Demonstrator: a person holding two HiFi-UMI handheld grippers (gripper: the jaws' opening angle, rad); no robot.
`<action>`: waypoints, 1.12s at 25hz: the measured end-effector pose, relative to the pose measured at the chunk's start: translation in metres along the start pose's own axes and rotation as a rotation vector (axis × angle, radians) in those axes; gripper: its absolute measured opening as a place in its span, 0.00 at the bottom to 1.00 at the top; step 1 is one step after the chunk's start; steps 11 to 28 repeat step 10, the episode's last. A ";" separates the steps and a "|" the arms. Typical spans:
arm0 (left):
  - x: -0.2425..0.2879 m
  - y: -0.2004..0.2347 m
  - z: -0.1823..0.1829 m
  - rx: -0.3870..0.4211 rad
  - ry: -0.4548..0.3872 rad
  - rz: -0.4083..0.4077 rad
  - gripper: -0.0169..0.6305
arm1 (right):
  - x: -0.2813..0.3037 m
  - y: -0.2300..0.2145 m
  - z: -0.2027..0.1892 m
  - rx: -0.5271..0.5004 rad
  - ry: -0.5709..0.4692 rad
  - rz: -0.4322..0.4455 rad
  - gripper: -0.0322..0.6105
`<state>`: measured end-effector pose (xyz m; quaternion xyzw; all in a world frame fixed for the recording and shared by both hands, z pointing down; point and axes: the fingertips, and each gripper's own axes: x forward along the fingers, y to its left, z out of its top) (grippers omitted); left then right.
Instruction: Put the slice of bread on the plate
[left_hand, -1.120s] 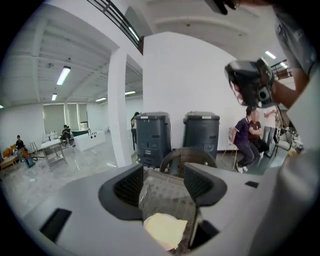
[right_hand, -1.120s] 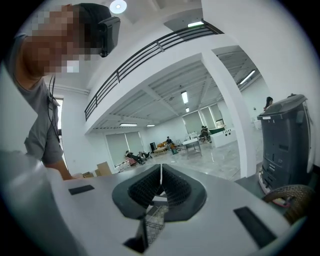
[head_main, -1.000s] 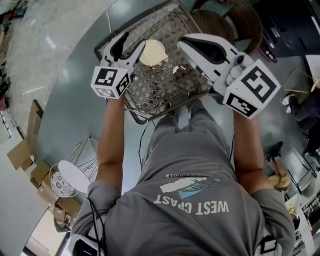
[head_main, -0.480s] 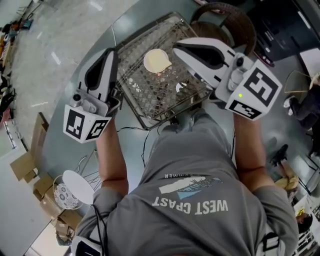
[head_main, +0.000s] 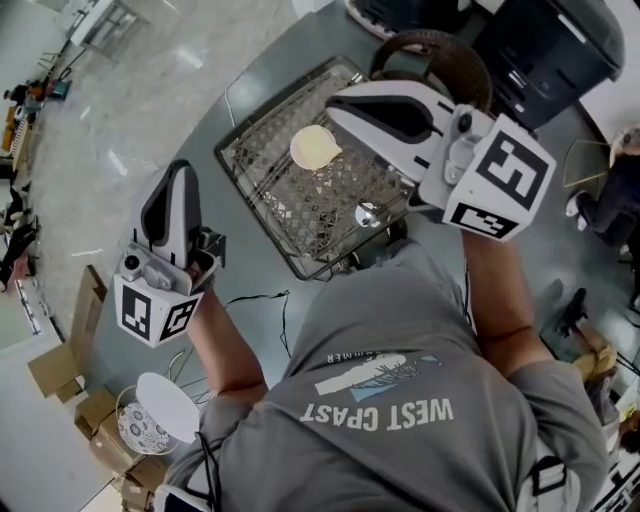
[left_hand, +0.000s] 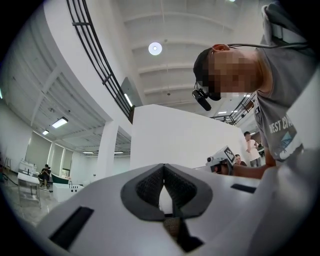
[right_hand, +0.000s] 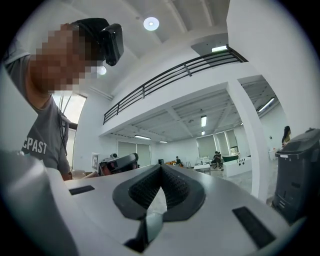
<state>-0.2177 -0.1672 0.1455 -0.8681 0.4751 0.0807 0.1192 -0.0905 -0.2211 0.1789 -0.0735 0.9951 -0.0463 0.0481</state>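
Slice of bread (head_main: 315, 147) is lying pale and round on the wire rack (head_main: 300, 215), in its far half. Whether a plate is sitting under it cannot be told.

Right gripper (head_main: 335, 100) is hovering over the rack's far right side. Its fingers are pressing together with nothing between them. In the head view the tips are showing just beside the bread, while the right gripper view is looking out across the hall, not down at the rack.

Left gripper (head_main: 180, 166) is hanging well apart from the bread, off the rack's left edge and over bare bench (head_main: 255, 240). Its fingers are likewise resting tip to tip, empty.

A small shiny item (head_main: 367, 213) is resting on the rack near its front right corner, apart from the bread. Open grey bench surface is running along the rack's left and near sides. A dark woven chair (head_main: 430, 50) is standing close behind the rack's far edge. A thin cable (head_main: 250, 297) is trailing across the bench by the person's left arm.
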 end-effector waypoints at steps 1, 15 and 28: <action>-0.004 -0.001 0.005 0.004 -0.006 0.004 0.04 | -0.002 0.004 0.005 -0.011 -0.002 -0.001 0.06; -0.017 -0.016 0.020 0.021 -0.027 -0.012 0.04 | -0.011 0.026 0.019 -0.056 -0.007 -0.012 0.06; -0.017 -0.016 0.020 0.021 -0.027 -0.012 0.04 | -0.011 0.026 0.019 -0.056 -0.007 -0.012 0.06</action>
